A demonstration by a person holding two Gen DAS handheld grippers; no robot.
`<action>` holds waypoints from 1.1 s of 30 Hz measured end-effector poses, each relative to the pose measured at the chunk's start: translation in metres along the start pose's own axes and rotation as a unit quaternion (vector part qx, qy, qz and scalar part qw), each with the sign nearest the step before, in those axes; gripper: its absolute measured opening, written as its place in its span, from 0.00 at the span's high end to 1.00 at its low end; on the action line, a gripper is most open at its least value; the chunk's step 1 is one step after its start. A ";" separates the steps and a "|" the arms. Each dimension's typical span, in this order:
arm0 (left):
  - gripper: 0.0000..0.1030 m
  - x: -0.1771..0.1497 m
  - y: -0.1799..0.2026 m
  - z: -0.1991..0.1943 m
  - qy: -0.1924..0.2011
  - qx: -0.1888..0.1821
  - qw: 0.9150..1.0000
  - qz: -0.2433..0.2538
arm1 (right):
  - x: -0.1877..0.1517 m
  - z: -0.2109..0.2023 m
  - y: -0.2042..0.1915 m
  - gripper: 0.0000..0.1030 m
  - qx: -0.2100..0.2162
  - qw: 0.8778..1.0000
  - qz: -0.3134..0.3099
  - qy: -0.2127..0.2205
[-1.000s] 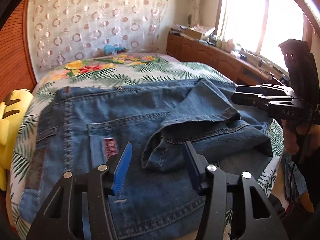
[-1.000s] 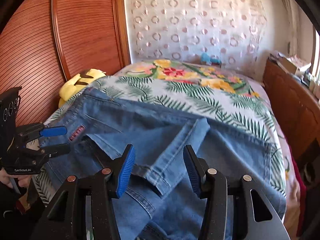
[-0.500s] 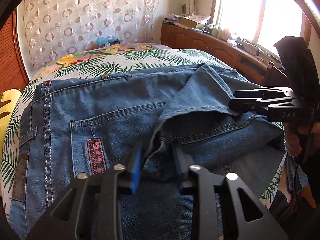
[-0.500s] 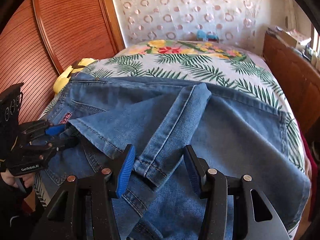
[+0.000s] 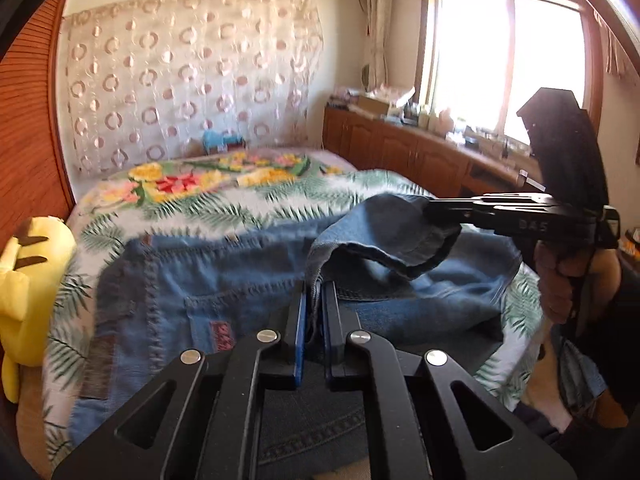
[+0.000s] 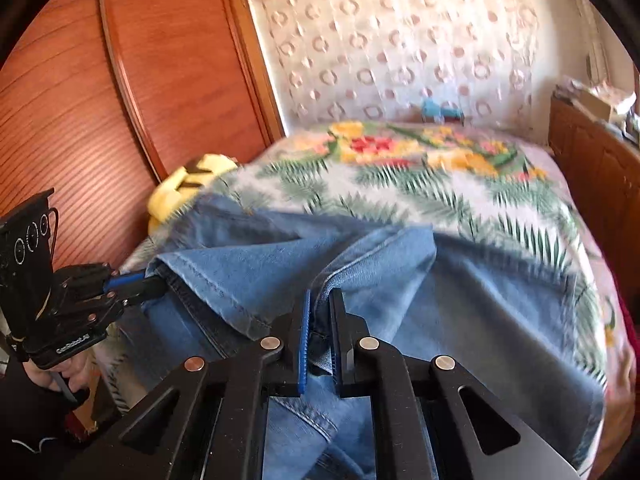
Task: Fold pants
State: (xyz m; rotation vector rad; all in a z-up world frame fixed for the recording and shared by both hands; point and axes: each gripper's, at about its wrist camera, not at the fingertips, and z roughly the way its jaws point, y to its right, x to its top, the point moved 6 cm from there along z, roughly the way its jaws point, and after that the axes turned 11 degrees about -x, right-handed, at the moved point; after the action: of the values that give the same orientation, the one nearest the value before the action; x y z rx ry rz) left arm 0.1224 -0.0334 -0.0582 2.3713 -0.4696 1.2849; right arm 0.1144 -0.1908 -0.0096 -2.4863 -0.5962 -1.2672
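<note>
I am pinching the jeans (image 5: 208,292) with both claws: my left claw (image 5: 314,300) and my right claw (image 6: 320,312) are each clamping a corner of the leg end, lifting it off the bed (image 6: 460,192). I am judging the fold partly made; carrying the legs over the waist remains.

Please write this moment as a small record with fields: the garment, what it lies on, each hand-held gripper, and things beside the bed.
garment: blue jeans, partly folded, leg ends raised
surface: bed with a palm-leaf cover
left hand-held gripper: shut on a denim fold
right hand-held gripper: shut on the other leg end
left of bed: yellow plush toy, wooden wall panel
right of bed: wooden cabinets under a bright window
</note>
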 end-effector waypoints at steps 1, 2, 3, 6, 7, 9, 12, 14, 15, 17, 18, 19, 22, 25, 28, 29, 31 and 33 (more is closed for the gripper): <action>0.92 0.003 0.000 -0.009 0.006 0.002 1.000 0.001 | 0.007 -0.006 -0.004 0.94 0.004 1.000 -0.005 0.009; 0.92 0.006 0.000 -0.018 0.012 0.004 1.000 0.000 | 0.015 -0.013 -0.009 0.94 0.008 1.000 -0.010 0.018; 0.92 0.008 -0.002 -0.023 0.015 0.006 1.000 -0.002 | 0.022 -0.019 -0.014 0.94 0.012 0.999 -0.015 0.027; 0.92 0.010 -0.010 -0.047 0.027 0.017 0.999 -0.007 | 0.043 -0.034 -0.033 0.94 0.030 0.998 -0.028 0.051; 0.92 0.010 -0.013 -0.052 0.030 0.020 0.999 -0.010 | 0.050 -0.038 -0.040 0.94 0.036 0.997 -0.033 0.059; 0.92 0.010 -0.020 -0.064 0.038 0.027 0.999 -0.016 | 0.062 -0.042 -0.054 0.94 0.046 0.995 -0.044 0.070; 0.92 0.006 -0.032 -0.080 0.047 0.038 0.998 -0.025 | 0.071 -0.041 -0.073 0.94 0.058 0.994 -0.057 0.077; 0.93 0.002 -0.043 -0.089 0.051 0.049 0.997 -0.033 | 0.080 -0.034 -0.086 0.94 0.066 0.993 -0.063 0.076; 0.93 0.000 -0.048 -0.092 0.052 0.055 0.996 -0.037 | 0.084 -0.032 -0.093 0.94 0.070 0.992 -0.068 0.076; 0.93 -0.005 -0.060 -0.096 0.053 0.066 0.995 -0.046 | 0.091 -0.019 -0.098 0.95 0.075 0.992 -0.073 0.075; 0.93 -0.007 -0.068 -0.099 0.053 0.071 0.995 -0.051 | 0.094 -0.014 -0.102 0.95 0.078 0.991 -0.076 0.073; 0.93 -0.010 -0.073 -0.099 0.052 0.075 0.994 -0.055 | 0.097 -0.009 -0.106 0.95 0.080 0.991 -0.080 0.071; 0.92 -0.022 -0.092 -0.094 0.034 0.084 0.993 -0.070 | 0.108 0.019 -0.114 0.95 0.075 0.991 -0.096 0.063; 0.92 -0.037 -0.102 -0.086 0.014 0.087 0.993 -0.081 | 0.114 0.039 -0.123 0.95 0.069 0.991 -0.109 0.046; 0.92 -0.052 -0.106 -0.078 -0.002 0.085 0.992 -0.088 | 0.118 0.063 -0.134 0.95 0.062 0.991 -0.117 0.023; 0.92 -0.056 -0.106 -0.076 -0.006 0.085 0.992 -0.090 | 0.119 0.070 -0.138 0.95 0.061 0.991 -0.118 0.015; 0.92 -0.061 -0.107 -0.074 -0.014 0.086 0.992 -0.092 | 0.121 0.087 -0.147 0.95 0.059 0.991 -0.121 0.002; 0.92 -0.067 -0.109 -0.074 -0.020 0.086 0.992 -0.093 | 0.121 0.099 -0.152 0.95 0.061 0.991 -0.121 -0.010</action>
State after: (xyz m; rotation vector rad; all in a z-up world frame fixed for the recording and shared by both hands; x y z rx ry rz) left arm 0.0859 0.1038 -0.0981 2.5170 -0.1481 1.2392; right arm 0.1741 0.0129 0.0424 -2.3841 -0.9758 -1.2460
